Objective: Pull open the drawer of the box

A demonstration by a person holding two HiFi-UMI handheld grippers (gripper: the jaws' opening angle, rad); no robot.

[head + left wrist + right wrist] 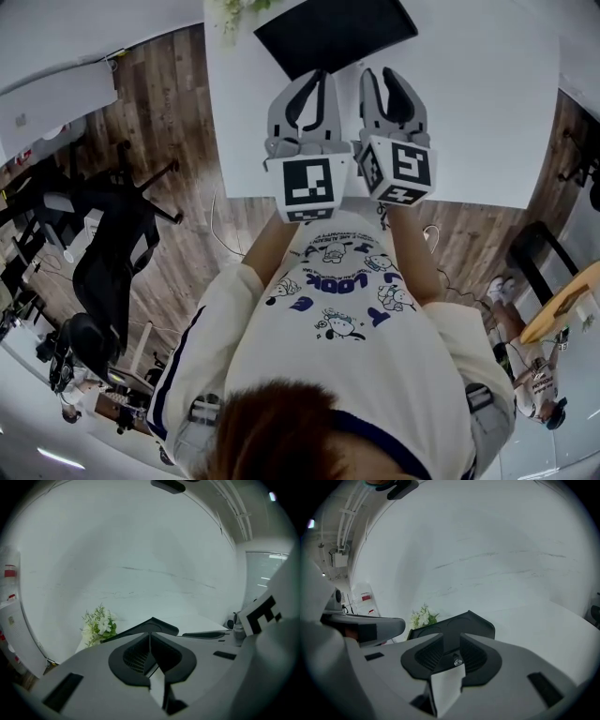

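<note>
A flat black box [333, 33] lies at the far side of the white table [487, 112]; I cannot make out its drawer. Both grippers hover side by side over the table's near half, short of the box and pointing at it. My left gripper [323, 75] has its jaws touching at the tips, with nothing in them. The right gripper [382, 73] stands open with an empty gap between its jaws. The left gripper view shows the box [159, 626] just beyond the closed tips. The right gripper view has the box [454, 625] ahead of the parted jaws.
A small bunch of white flowers [234, 11] stands at the table's far left corner, next to the box. Black office chairs [103, 253] stand on the wooden floor to the left. Another person [539, 375] and a round wooden table [562, 300] are at the right.
</note>
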